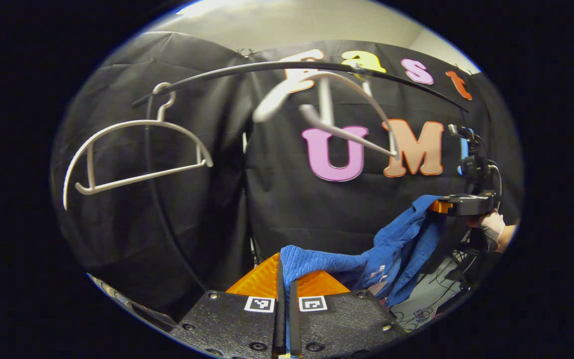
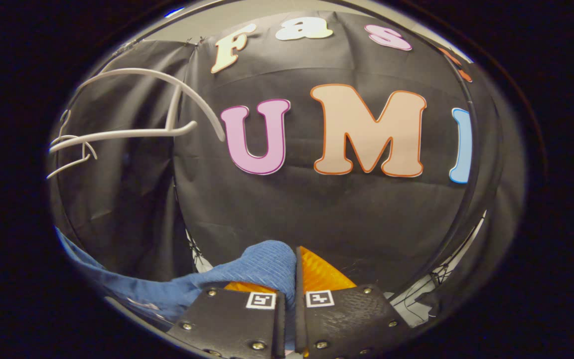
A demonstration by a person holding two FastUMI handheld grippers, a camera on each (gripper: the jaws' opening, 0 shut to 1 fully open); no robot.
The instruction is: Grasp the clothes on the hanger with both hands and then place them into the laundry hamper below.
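A blue garment [image 1: 391, 249] hangs stretched between both grippers, off the hangers. My left gripper [image 1: 285, 269] is shut on one bunched edge of it. In the left gripper view the right gripper [image 1: 441, 205] sits far right with a hand behind it, pinching the cloth's other end. In the right gripper view my right gripper [image 2: 294, 267] is shut on the blue garment [image 2: 247, 271], which trails down to the left. A bare white hanger [image 1: 132, 149] hangs on the black rail [image 1: 317, 67]; a second white hanger [image 1: 327, 114] swings blurred near the rail's middle. The white hanger [image 2: 137, 119] sits upper left.
The black cloth wall lies close behind everything. A black upright pole [image 1: 155, 199] of the rack runs down on the left. Cables and pale floor [image 1: 426, 299] show at the lower right. Another curved black pole [image 2: 471, 174] stands on the right.
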